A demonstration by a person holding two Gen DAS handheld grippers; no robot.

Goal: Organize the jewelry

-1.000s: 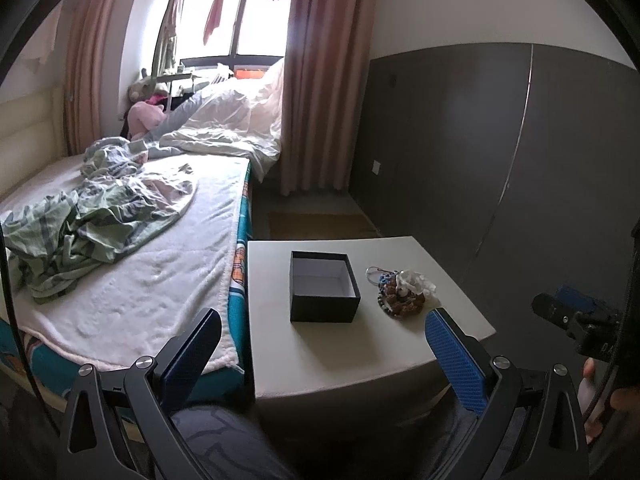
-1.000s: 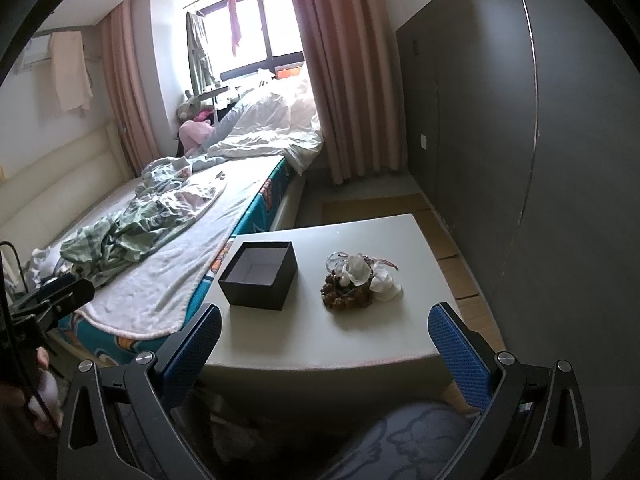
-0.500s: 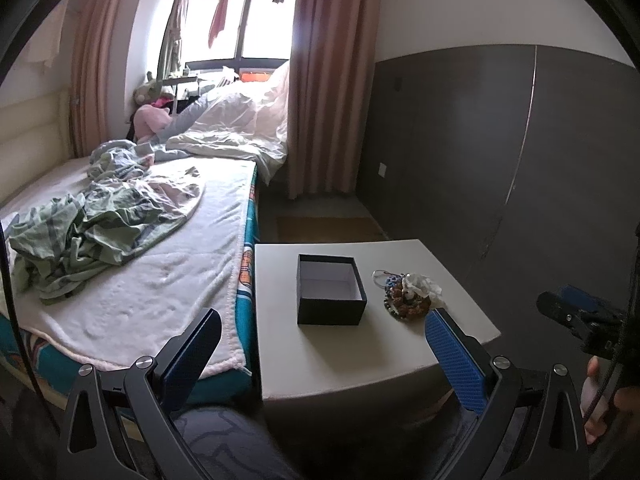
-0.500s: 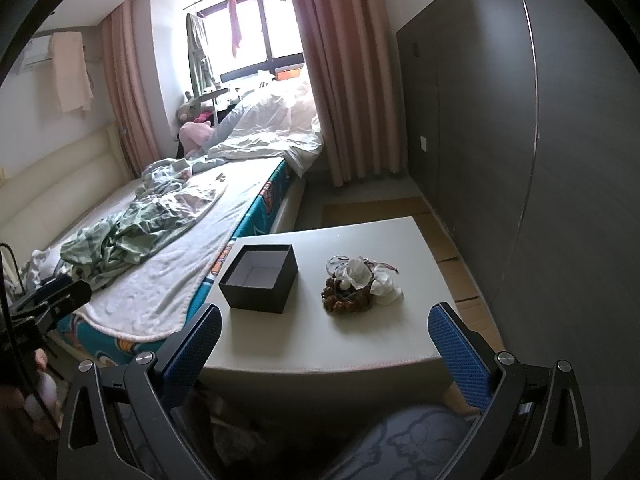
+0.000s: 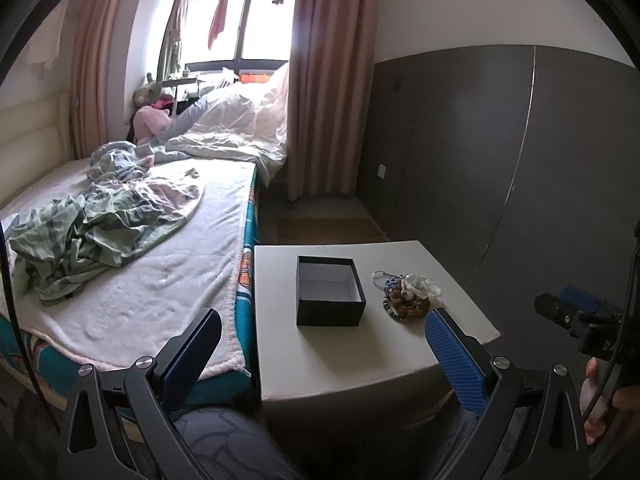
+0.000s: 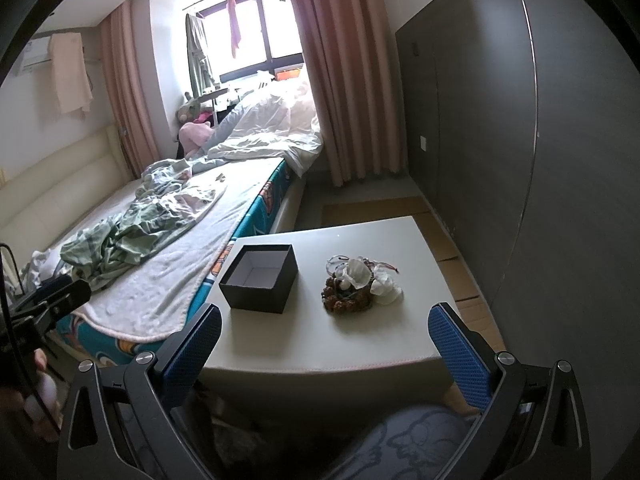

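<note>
An open, empty black box (image 5: 330, 291) with a white inside stands on a small white table (image 5: 352, 356). It also shows in the right wrist view (image 6: 260, 278). To its right lies a heap of jewelry (image 5: 406, 295): brown bead strings, a blue beaded piece, white flower pieces and a thin cord. The heap also shows in the right wrist view (image 6: 356, 286). My left gripper (image 5: 322, 346) is open and empty, short of the table's near edge. My right gripper (image 6: 324, 344) is open and empty, also short of the near edge.
A bed (image 5: 132, 264) with rumpled green and white bedding touches the table's left side. A dark grey wall (image 5: 500, 152) runs along the right. Pink curtains (image 5: 328, 80) and a window are at the back. My knees show below both grippers.
The left gripper has swung slightly, so the table and box sit a little further right in its view. The right wrist view is almost unchanged. Both grippers stay open.
</note>
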